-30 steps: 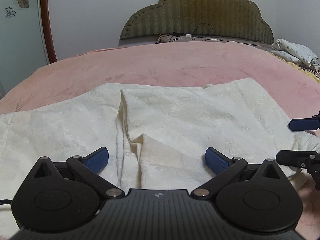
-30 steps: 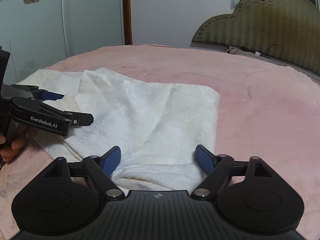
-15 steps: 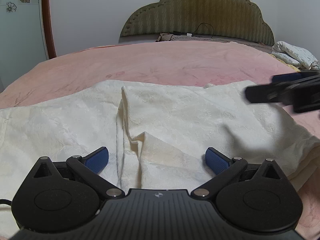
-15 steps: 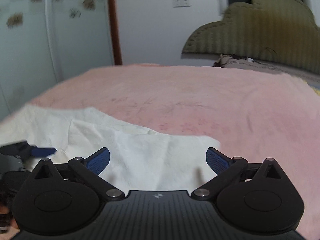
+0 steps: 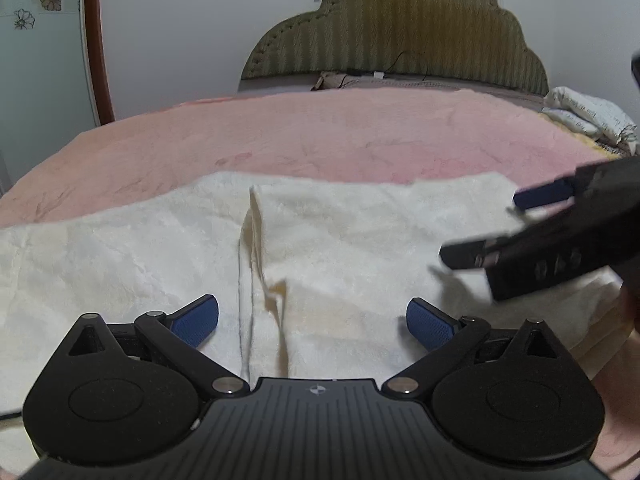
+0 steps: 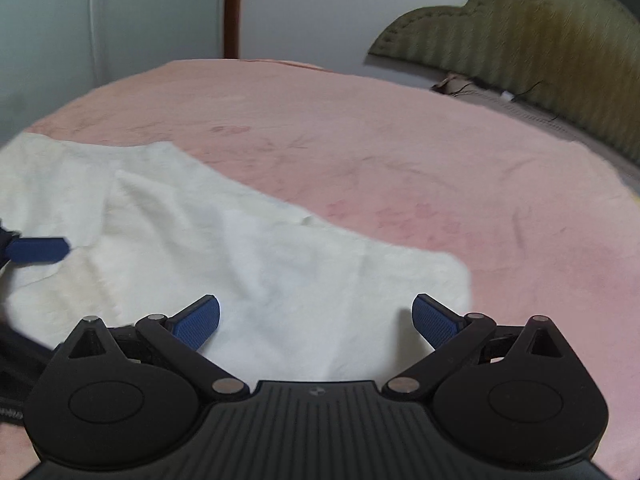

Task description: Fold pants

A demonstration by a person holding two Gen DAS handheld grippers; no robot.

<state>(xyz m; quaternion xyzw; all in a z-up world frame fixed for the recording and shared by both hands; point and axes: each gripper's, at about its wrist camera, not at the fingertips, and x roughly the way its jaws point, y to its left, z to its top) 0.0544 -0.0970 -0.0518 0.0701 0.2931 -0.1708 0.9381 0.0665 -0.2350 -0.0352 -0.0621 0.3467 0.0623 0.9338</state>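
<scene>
One cream pants (image 5: pixel 360 264) — creased, spread flat.

The left gripper (image 5: pixel 313 318) hangs low with its jaws spread wide; the right gripper (image 6: pixel 316 318) is likewise spread, gripping nothing.

Right wrist view. The right gripper (image 6: pixel 316 320) fills the lower foreground, its two blue-padded fingers (image 6: pixel 196 320) spread wide apart with nothing between them. Beneath and beyond them lie the cream-white pants (image 6: pixel 224 256), spread in soft wrinkles over a pink bedspread (image 6: pixel 420 168); one corner of the fabric lies just past the right-hand pad. At the left edge a blue fingertip of the left gripper (image 6: pixel 38 249) sits over the pants, blurred. A padded olive headboard (image 6: pixel 540 36) stands at upper right, with a brown door frame (image 6: pixel 233 8) at top centre.
</scene>
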